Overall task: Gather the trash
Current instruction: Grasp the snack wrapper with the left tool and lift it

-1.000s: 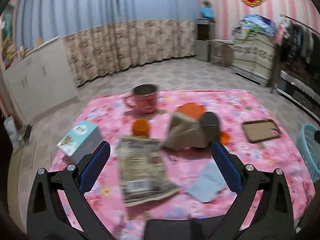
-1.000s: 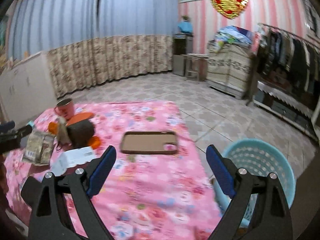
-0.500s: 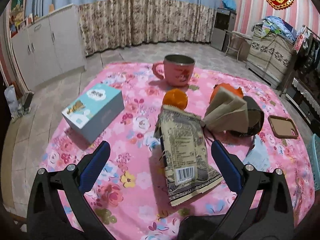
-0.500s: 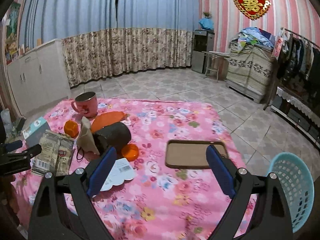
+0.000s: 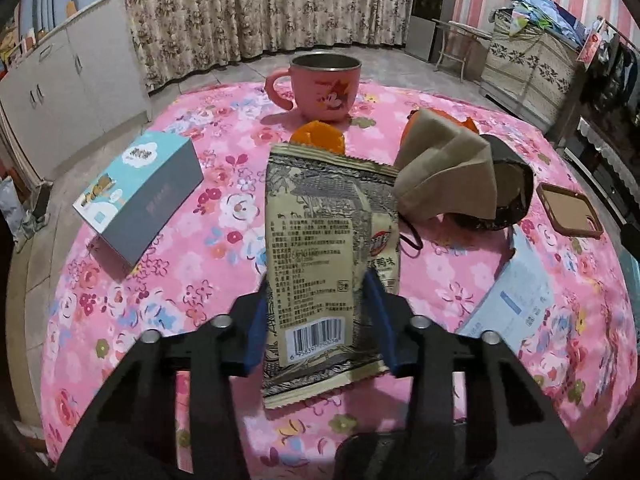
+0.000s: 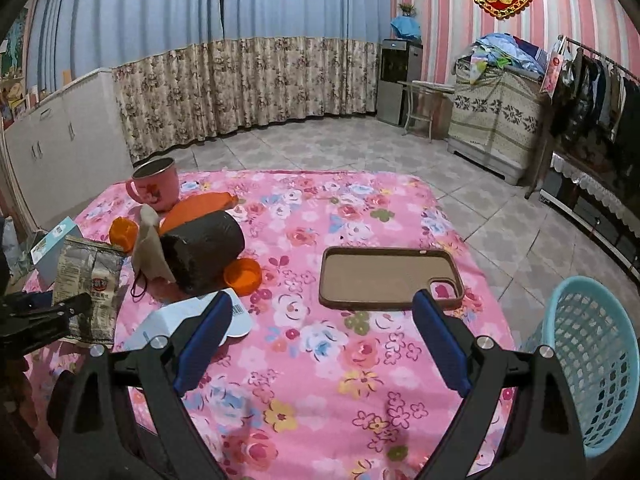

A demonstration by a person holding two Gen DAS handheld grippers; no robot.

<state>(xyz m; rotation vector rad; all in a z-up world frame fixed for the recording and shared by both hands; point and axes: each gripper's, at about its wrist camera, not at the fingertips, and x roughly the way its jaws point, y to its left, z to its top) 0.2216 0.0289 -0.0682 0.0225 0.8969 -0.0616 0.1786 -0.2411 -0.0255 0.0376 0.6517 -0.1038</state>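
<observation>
Left wrist view
Left claw (image 5: 320, 316): closing around the snack wrapper (image 5: 320, 248), lower end of the pack between the blue pads; firm contact not certain.
Wrapper look: flattened foil pack, beige and grey print, barcode near the claw, crimped far end, slightly bowed and creased.
Wrapper place: stretching forward from the claw over the pink floral desk (image 5: 208, 248), far end just short of an orange lid (image 5: 318, 136).
Slip risk: thin slick foil likely to slide out if pinched only at the edge.
Snag risk: tan mask (image 5: 444, 176) touching the pack's right side ahead; may drag along on lifting.

Right wrist view
Right claw (image 6: 320, 344): wide apart, nothing between.
Basket (image 6: 592, 360): off to the claw's right, beside the desk.
Drop risk: long carry across the desk; likely fall short.
</observation>
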